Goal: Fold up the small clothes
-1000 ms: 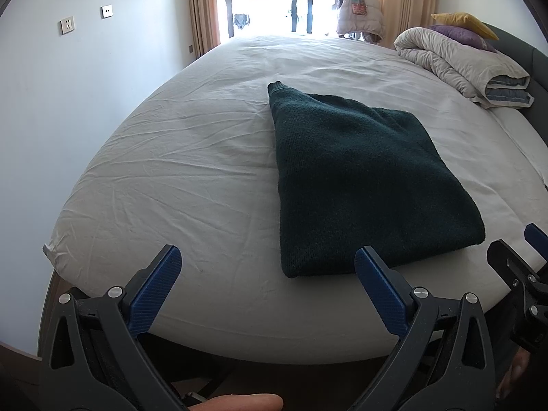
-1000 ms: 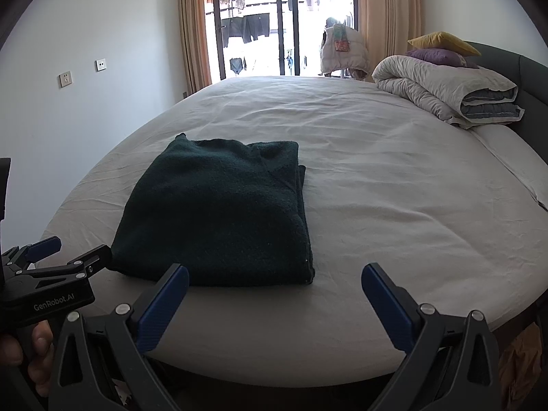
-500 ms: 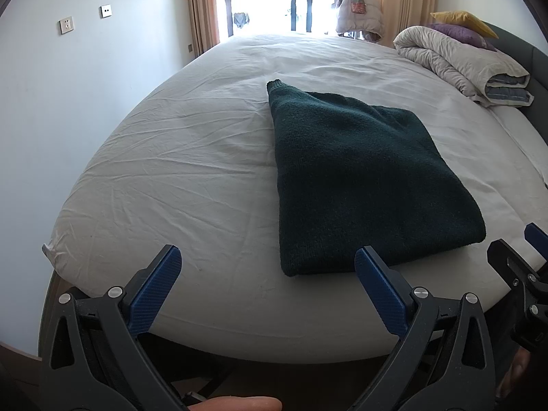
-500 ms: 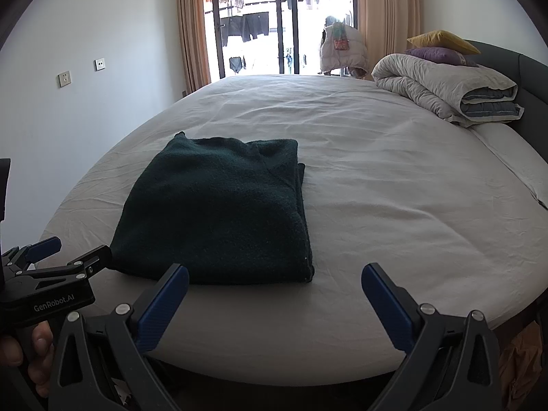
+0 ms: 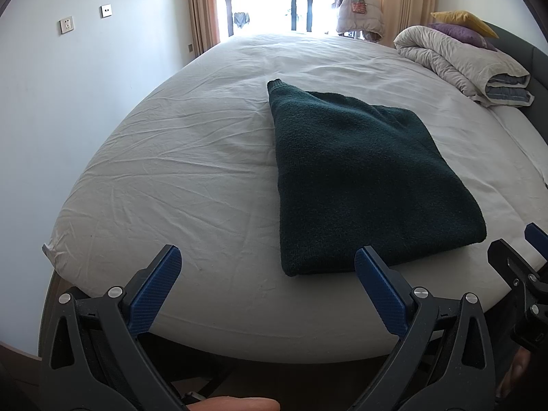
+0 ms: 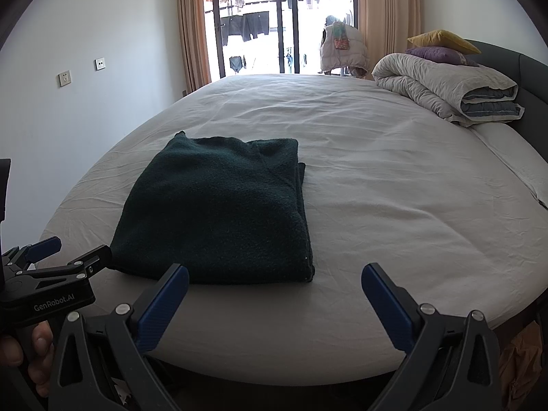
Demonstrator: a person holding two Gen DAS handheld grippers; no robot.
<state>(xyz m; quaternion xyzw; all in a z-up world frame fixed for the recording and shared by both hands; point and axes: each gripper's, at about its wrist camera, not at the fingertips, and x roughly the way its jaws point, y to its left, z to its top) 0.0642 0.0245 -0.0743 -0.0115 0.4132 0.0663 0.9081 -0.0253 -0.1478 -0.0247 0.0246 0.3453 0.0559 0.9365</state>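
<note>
Sweater (image 6: 219, 205), dark green and already folded into a rectangle, lies flat near the bed's (image 6: 394, 205) front edge, its long axis running toward the far edge. Both claws hang off that front edge, spread wide and empty. It sits between them, just ahead of the left claw's (image 5: 267, 274) right finger, left of the right claw (image 6: 274, 291).

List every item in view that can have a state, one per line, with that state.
Dark green sweater: folded into a rectangle, lying flat on the bed, held by neither tool.
Left tool: open, empty, short of the bed's edge.
Right tool: open, empty, short of the bed's edge.
Duvet: rolled up at the far right.
Bed sheet: spread out, lightly wrinkled.
Curtains: drawn aside.
</note>
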